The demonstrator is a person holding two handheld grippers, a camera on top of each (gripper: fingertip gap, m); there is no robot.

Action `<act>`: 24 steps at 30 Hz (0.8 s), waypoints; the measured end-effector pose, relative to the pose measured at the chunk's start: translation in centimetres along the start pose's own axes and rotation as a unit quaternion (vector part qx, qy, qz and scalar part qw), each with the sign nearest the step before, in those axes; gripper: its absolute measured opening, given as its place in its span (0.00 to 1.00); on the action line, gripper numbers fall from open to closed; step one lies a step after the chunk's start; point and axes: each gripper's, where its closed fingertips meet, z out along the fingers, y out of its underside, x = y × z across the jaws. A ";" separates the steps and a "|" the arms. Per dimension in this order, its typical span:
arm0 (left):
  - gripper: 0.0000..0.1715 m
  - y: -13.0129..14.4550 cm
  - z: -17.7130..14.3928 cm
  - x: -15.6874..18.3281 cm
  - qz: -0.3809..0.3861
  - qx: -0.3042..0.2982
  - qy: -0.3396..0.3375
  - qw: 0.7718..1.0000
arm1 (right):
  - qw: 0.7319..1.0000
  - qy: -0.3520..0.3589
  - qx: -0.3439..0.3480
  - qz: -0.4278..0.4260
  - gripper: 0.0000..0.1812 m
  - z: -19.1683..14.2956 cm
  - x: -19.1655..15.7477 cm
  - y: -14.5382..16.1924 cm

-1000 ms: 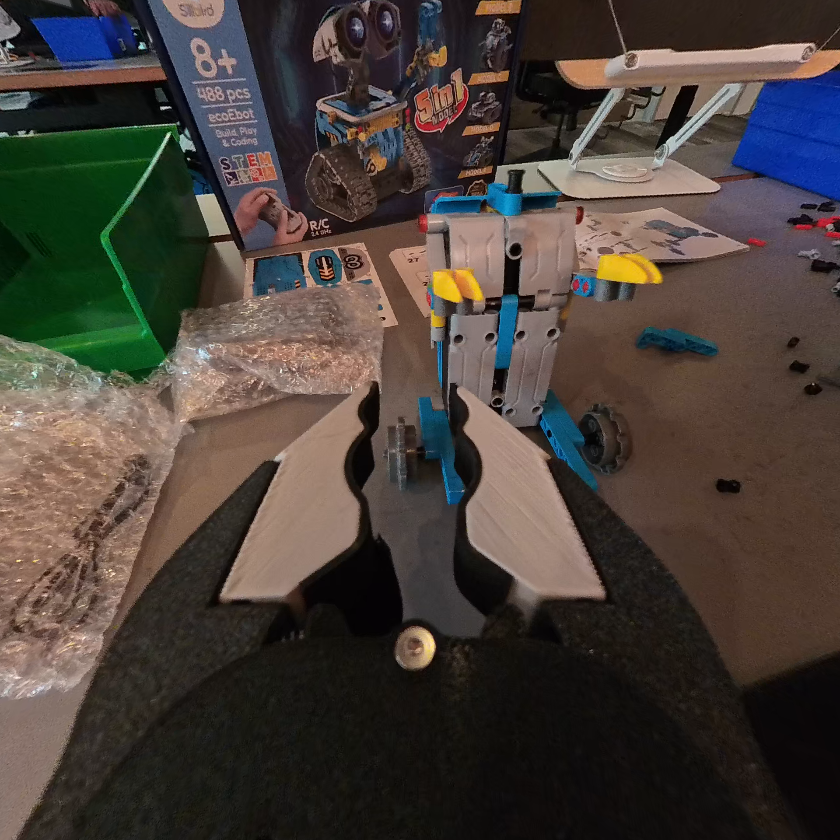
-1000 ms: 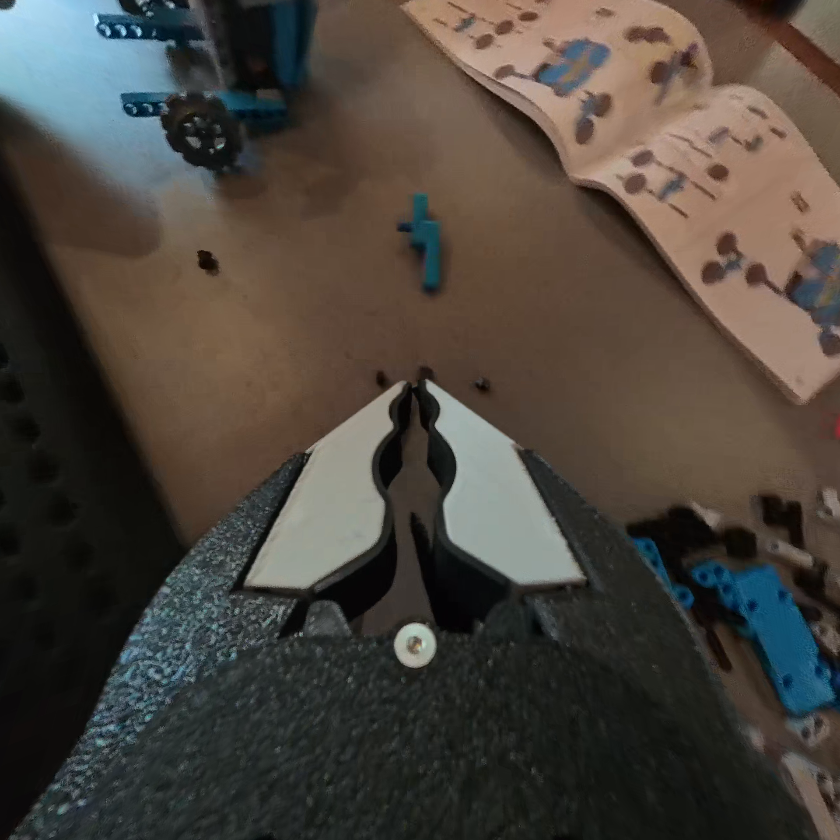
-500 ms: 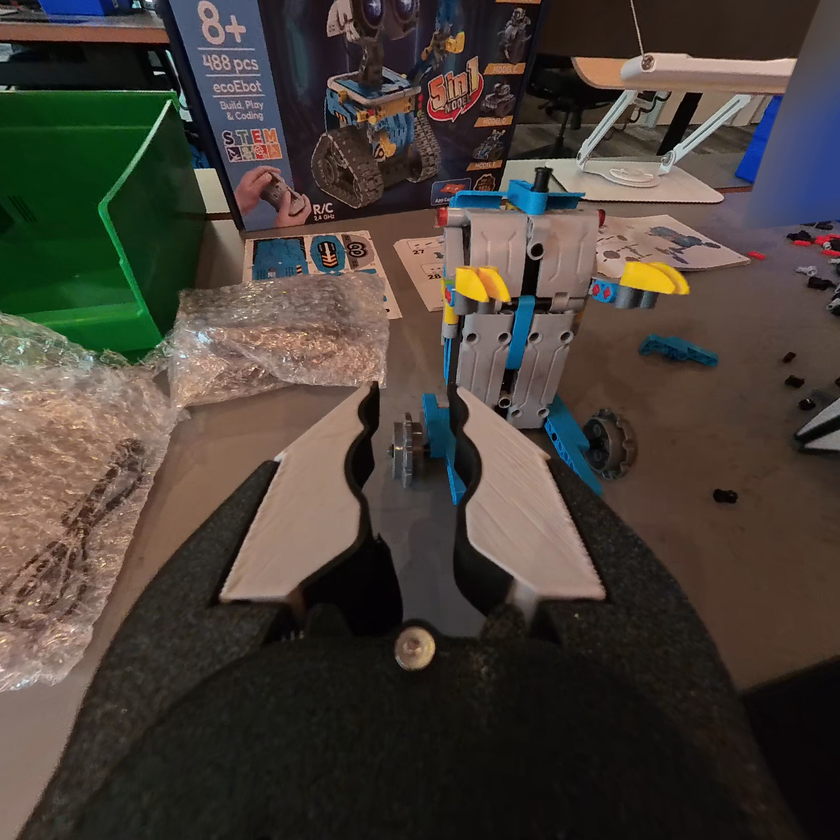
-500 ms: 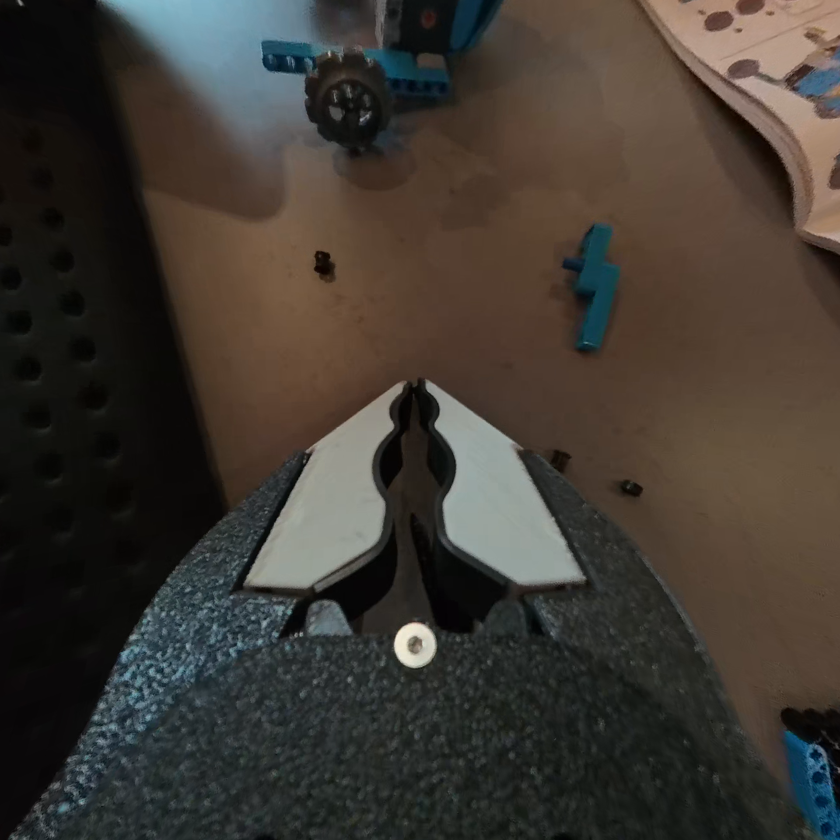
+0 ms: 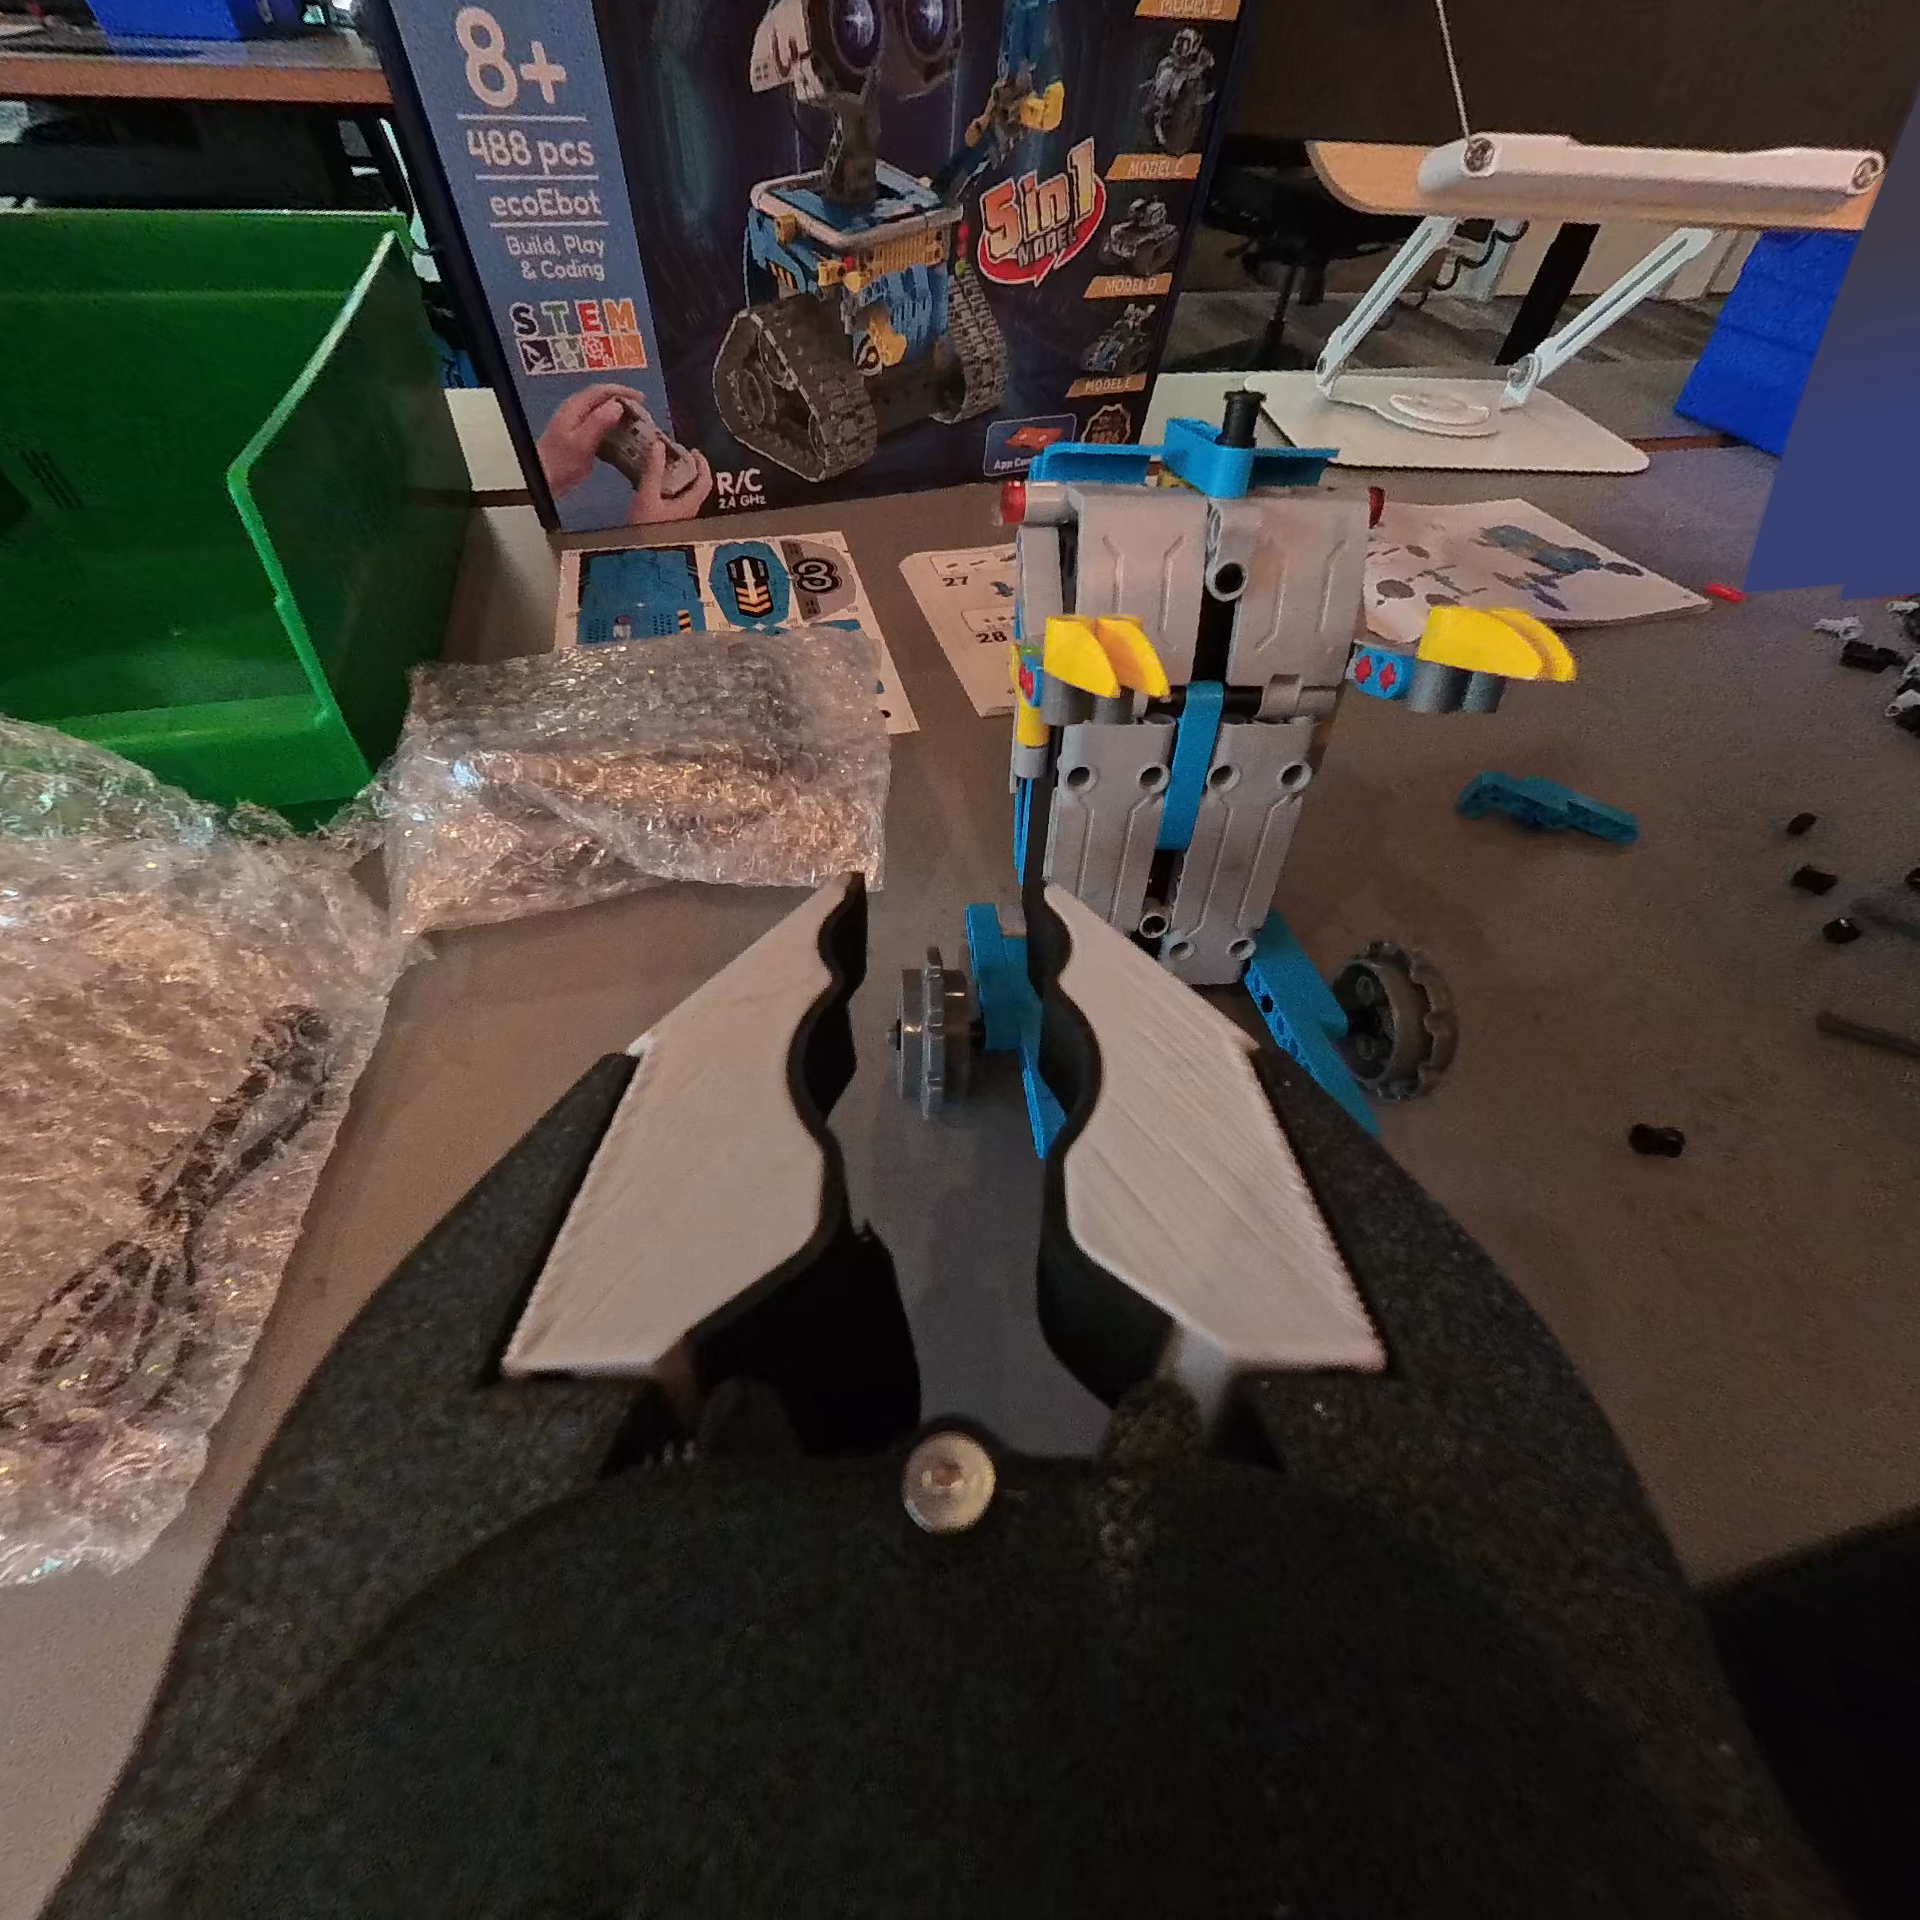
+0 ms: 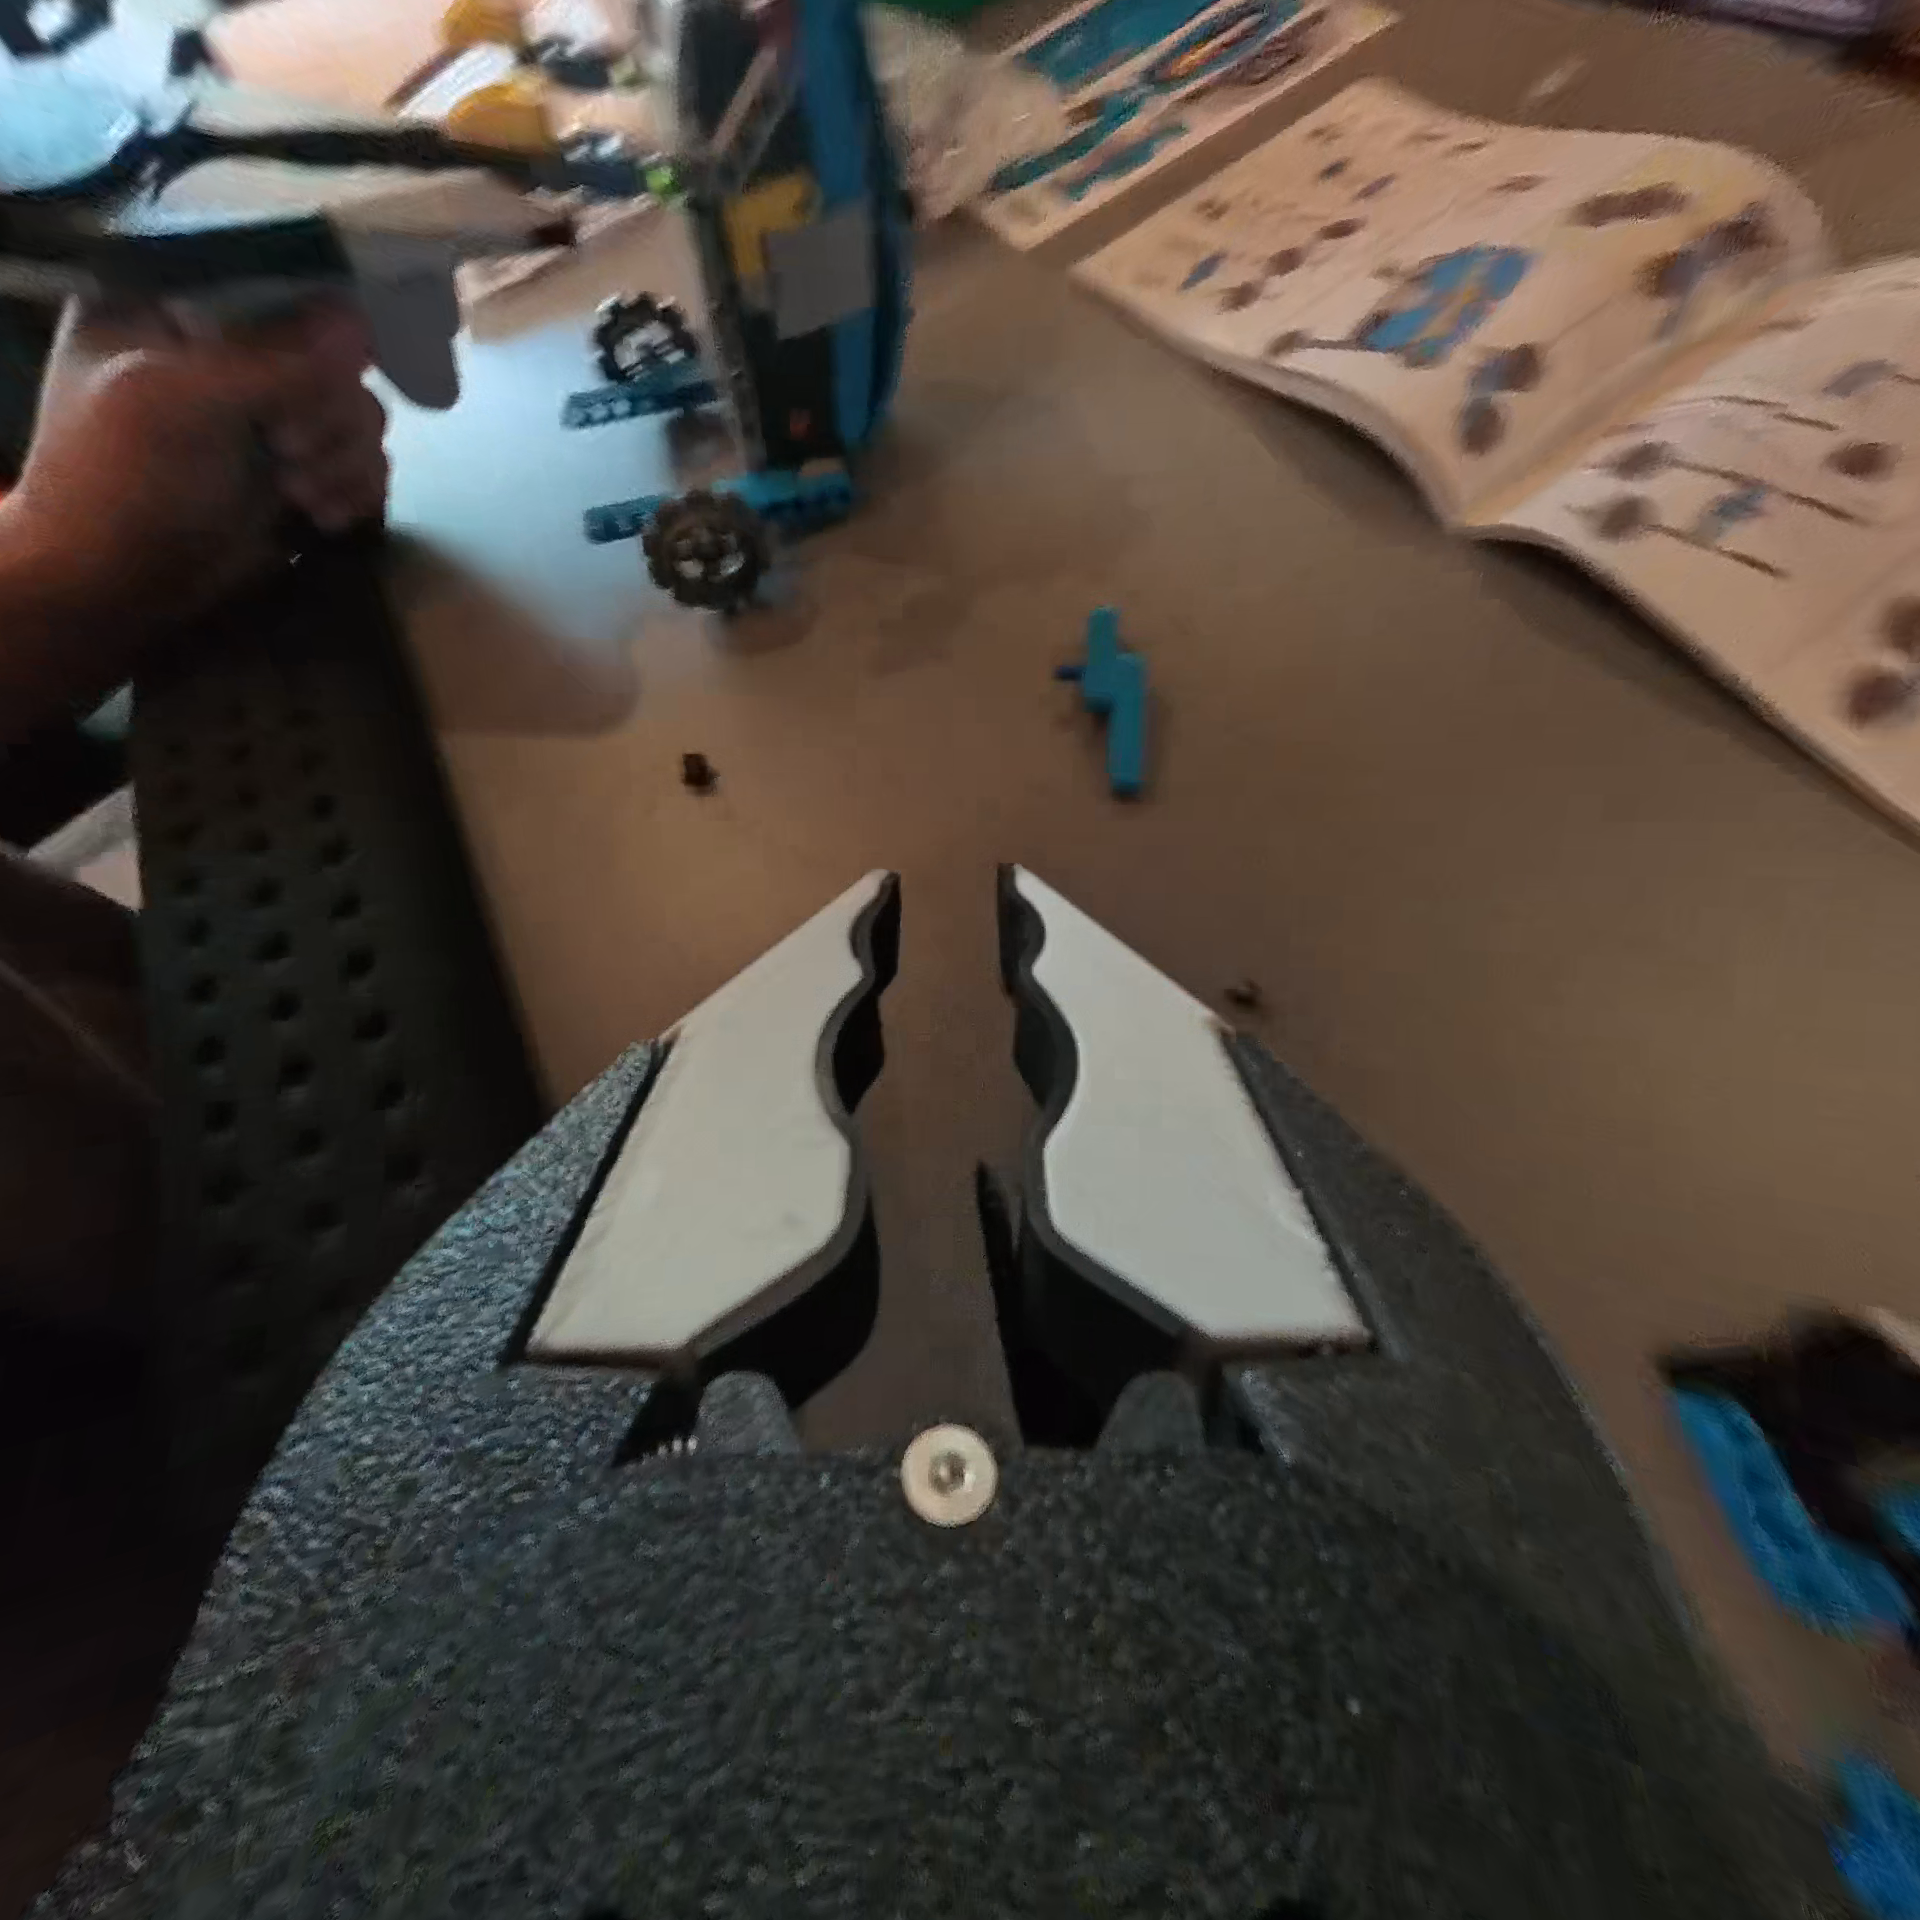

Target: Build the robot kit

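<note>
A grey and blue brick robot model [image 5: 1174,727] with yellow claws stands on the brown table [image 5: 1558,1299]. My left gripper [image 5: 945,904] is open, low in front of the model's base. A grey gear wheel [image 5: 925,1029] and a blue base beam [image 5: 997,987] lie between its fingers; the beam is close against the right finger. My right gripper [image 6: 945,883] is open and empty above bare table. A loose blue piece [image 6: 1117,707] lies just ahead of it to the right, with small black pins [image 6: 698,771] around. The model [image 6: 800,239] stands farther ahead.
A green bin [image 5: 208,468], bubble-wrap bags [image 5: 644,769] and the kit box [image 5: 810,239] stand left and behind. An open booklet [image 6: 1558,343] lies right. Loose blue and black parts [image 6: 1787,1538] sit at the right edge. A hand [image 6: 156,488] shows at the left. The left gripper's tips are roughly 30 centimeters from the right gripper's. The loose blue piece [image 6: 1117,707] lies around 8 centimeters away from my right fingertips.
My right gripper has opened from shut and has tilted up, so the model and booklet come into view. My left gripper has moved only slightly and stays open around the wheel.
</note>
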 end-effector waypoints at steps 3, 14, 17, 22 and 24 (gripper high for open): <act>0.17 -0.1 -0.1 0.0 0.000 0.003 0.000 1.000 | 0.995 0.087 0.023 0.052 0.11 -5.5 5.2 1.2; 0.18 0.0 0.0 0.4 0.027 -0.001 -0.006 1.000 | 0.850 0.464 -0.055 0.242 0.14 -37.9 19.5 21.0; 0.18 0.1 0.1 0.5 0.034 -0.005 -0.009 0.999 | 0.871 0.423 -0.045 0.246 0.16 -36.1 19.1 21.4; 0.17 -0.1 -0.1 0.8 0.043 0.004 -0.004 0.999 | 0.914 0.361 -0.061 0.178 0.16 -29.7 20.8 17.2; 0.17 -0.3 -0.3 1.0 0.046 0.015 0.002 0.999 | 0.924 0.339 -0.059 0.169 0.16 -28.6 22.4 15.7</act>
